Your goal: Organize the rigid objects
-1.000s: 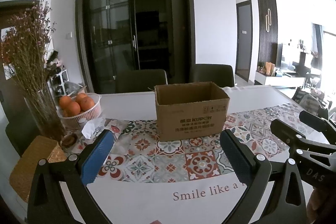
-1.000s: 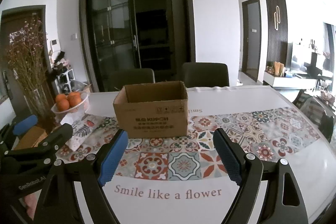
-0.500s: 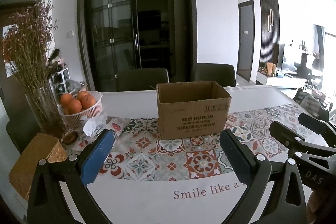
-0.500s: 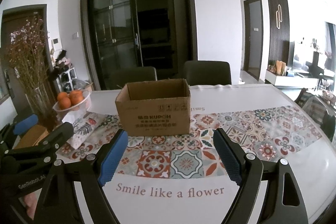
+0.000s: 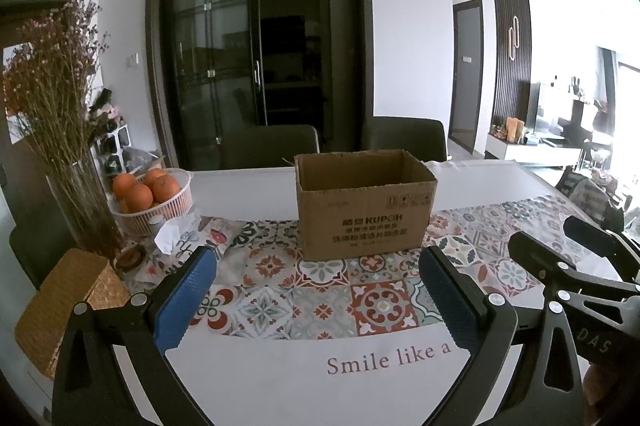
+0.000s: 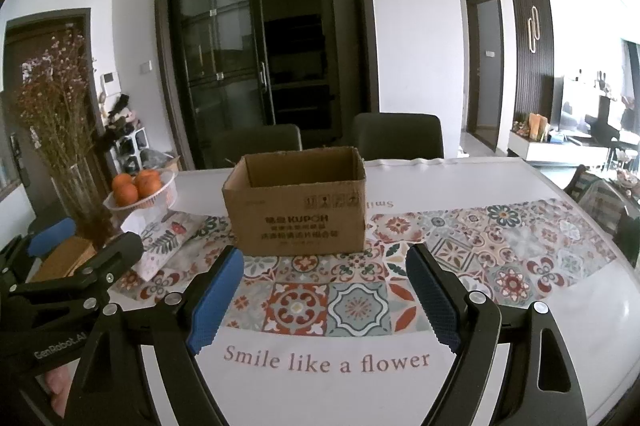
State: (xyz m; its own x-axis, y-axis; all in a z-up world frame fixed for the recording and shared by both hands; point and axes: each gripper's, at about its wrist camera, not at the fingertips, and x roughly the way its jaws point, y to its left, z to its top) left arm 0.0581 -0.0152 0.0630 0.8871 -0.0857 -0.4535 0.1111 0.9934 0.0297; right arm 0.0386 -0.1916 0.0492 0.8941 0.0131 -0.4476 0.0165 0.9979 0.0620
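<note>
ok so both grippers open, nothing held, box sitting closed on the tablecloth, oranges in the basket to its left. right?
One thing is off: the box is open at the top, not closed; the right wrist view shows its inner walls. The rest stands: left gripper and right gripper are open and hold nothing, the box sits on the tablecloth, and the oranges are in the basket to its left.

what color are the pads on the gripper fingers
Blue, with a fine textured surface, on black arms. The right wrist view shows the right gripper's pads best.
</note>
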